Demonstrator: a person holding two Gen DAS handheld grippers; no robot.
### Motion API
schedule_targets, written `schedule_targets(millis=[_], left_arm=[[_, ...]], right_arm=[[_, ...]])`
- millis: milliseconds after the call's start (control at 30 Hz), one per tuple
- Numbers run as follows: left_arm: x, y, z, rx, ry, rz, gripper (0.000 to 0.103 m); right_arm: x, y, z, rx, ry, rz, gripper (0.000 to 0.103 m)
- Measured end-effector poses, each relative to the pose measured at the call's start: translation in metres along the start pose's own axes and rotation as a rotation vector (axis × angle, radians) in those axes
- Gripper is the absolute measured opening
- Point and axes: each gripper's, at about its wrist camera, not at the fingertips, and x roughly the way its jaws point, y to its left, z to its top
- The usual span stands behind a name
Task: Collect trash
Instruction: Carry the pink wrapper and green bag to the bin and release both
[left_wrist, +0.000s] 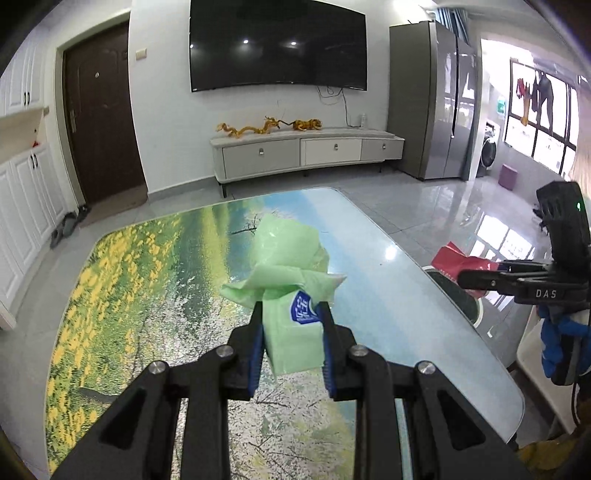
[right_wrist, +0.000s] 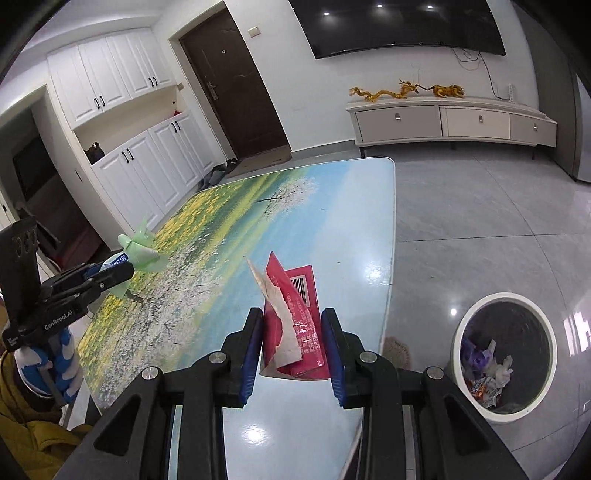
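My left gripper (left_wrist: 291, 312) is shut on a crumpled green tissue packet (left_wrist: 288, 266) with a blue label, held above the table (left_wrist: 147, 295). It also shows at the left of the right wrist view (right_wrist: 127, 271), with the green packet (right_wrist: 142, 251) sticking out. My right gripper (right_wrist: 291, 321) is shut on a torn red wrapper (right_wrist: 299, 314) with a barcode, held over the table's right part. The right gripper (left_wrist: 461, 277) and the red wrapper (left_wrist: 452, 260) show at the right of the left wrist view. A white round trash bin (right_wrist: 502, 354) with several scraps inside stands on the floor to the right of the table.
The table (right_wrist: 332, 206) has a glossy landscape print. Beyond it are a grey tiled floor, a TV cabinet (left_wrist: 306, 151), a dark door (left_wrist: 99, 122), white cupboards (right_wrist: 147, 162) and a fridge (left_wrist: 432, 99). A yellow garment (right_wrist: 33, 435) lies at the lower left.
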Motion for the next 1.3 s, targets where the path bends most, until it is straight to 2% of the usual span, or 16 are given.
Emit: schedule_targets(millis=[400, 600, 800, 1000, 1233, 1300], left_arm=[[-0.009, -0.002, -0.002, 0.021, -0.015, 0.031, 0.024], [0.000, -0.010, 0.002, 0.043, 0.006, 0.037, 0.024], [0.018, -0.028, 0.014, 0.083, 0.034, 0.013, 0.024], [0.056, -0.075, 0.047, 0.121, 0.087, -0.167, 0.024], [0.138, -0.170, 0.089, 0.198, 0.191, -0.355, 0.024], [0.160, -0.197, 0.097, 0.205, 0.219, -0.395, 0.024]], right_arm=[[0.014, 0.021, -0.004, -0.020, 0.012, 0.044, 0.030], [0.016, 0.011, -0.009, 0.003, 0.010, 0.051, 0.030], [0.012, -0.017, -0.012, 0.055, -0.020, 0.042, 0.030], [-0.009, -0.066, -0.018, 0.134, -0.071, -0.026, 0.030], [-0.036, -0.157, -0.029, 0.233, -0.077, -0.260, 0.030], [-0.037, -0.178, -0.032, 0.261, -0.070, -0.300, 0.030]])
